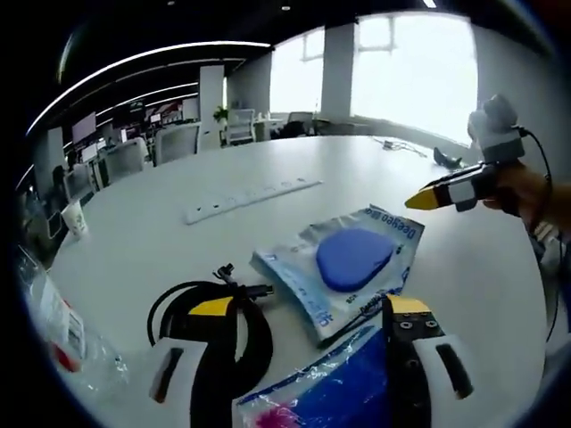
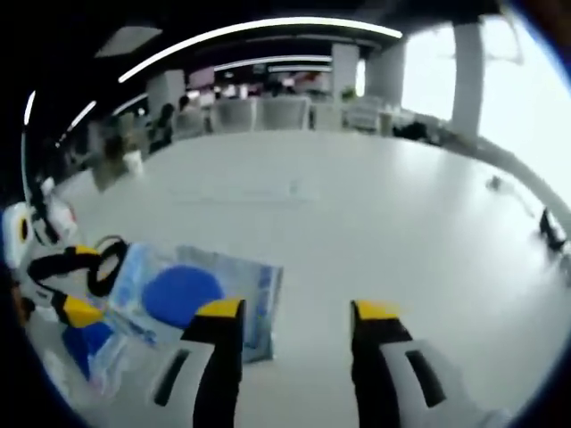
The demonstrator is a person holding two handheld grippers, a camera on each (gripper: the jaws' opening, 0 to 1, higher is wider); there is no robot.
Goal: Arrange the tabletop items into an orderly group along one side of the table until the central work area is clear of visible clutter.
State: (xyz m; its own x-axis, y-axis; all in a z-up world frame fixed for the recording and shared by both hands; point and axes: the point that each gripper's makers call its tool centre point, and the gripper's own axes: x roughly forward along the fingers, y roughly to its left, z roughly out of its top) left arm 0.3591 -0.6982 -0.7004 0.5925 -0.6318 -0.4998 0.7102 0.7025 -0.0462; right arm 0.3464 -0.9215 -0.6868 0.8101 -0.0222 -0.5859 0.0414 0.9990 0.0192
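Note:
A clear packet holding a round blue pad [image 1: 352,259] lies flat on the white table [image 1: 464,276], just ahead of my left gripper [image 1: 310,308], whose jaws stand wide apart and open. A second blue packet [image 1: 321,392] lies low between those jaws. A black coiled cable [image 1: 178,308] sits under the left jaw. My right gripper [image 1: 424,198], held by a hand, hovers to the right above the table. In the right gripper view my right gripper [image 2: 299,310] is open over bare table, with the pad packet [image 2: 183,294] to its left and the left gripper [image 2: 71,283] beyond it.
A white power strip [image 1: 250,198] lies further back mid-table. A paper cup [image 1: 76,217] stands far left, and a crinkled clear plastic bag [image 1: 62,330] lies at the near left edge. A small black item [image 2: 551,227] sits far right. Office chairs [image 1: 178,143] ring the far side.

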